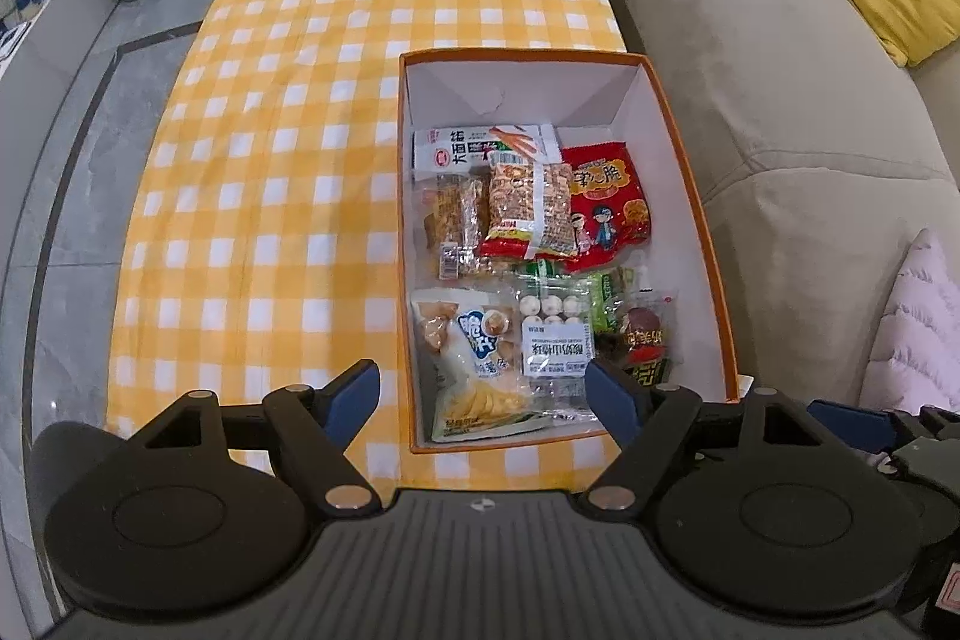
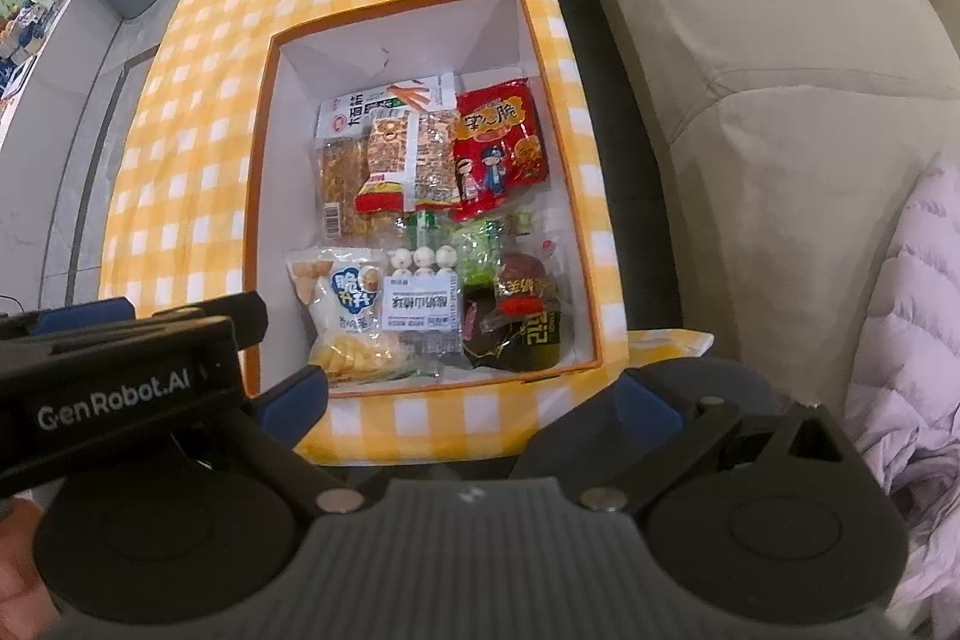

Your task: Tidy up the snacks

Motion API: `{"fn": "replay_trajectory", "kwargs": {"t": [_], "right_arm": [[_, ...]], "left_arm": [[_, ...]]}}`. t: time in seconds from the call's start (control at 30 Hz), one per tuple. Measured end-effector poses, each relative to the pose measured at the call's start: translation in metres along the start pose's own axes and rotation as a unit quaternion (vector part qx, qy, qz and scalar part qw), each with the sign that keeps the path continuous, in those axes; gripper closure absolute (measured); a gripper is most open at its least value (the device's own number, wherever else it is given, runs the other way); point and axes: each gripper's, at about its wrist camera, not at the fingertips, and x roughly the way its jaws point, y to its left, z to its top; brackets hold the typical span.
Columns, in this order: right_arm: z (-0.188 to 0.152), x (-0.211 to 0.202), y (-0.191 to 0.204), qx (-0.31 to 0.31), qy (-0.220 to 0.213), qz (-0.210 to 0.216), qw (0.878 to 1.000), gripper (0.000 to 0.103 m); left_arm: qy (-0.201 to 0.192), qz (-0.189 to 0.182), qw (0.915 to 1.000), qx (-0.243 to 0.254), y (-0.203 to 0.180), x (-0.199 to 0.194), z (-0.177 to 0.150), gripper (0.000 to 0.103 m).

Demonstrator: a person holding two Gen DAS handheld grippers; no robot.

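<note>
Snacks (image 1: 528, 214) packed inside box (image 1: 690, 196); both hand-held grippers (image 1: 483, 400) (image 2: 474, 394) spread, empty, near box's front edge. Task looks finished; next, withdraw.

Snack packets (image 1: 528, 244) crowd the box's (image 1: 690, 196) near half.

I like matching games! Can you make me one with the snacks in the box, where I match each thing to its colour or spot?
Things:
1. red snack bag
2. white puff bag
3. box
4. left claw

Clues:
A. orange rim, white inside
B. near left corner of the box
C. open, holding nothing
D. far right of the snack pile

Pairs: 1-D, 2-B, 3-A, 4-C
</note>
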Motion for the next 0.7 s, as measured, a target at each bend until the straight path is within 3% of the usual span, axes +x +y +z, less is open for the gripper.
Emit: {"fn": "replay_trajectory", "kwargs": {"t": [0.7], "right_arm": [[-0.0004, 0.0027, 0.0093, -0.008, 0.001, 0.009, 1.0, 0.004]], "left_arm": [[0.007, 0.0, 1.0, 0.006, 0.0052, 0.0028, 0.0006, 0.012]]}}
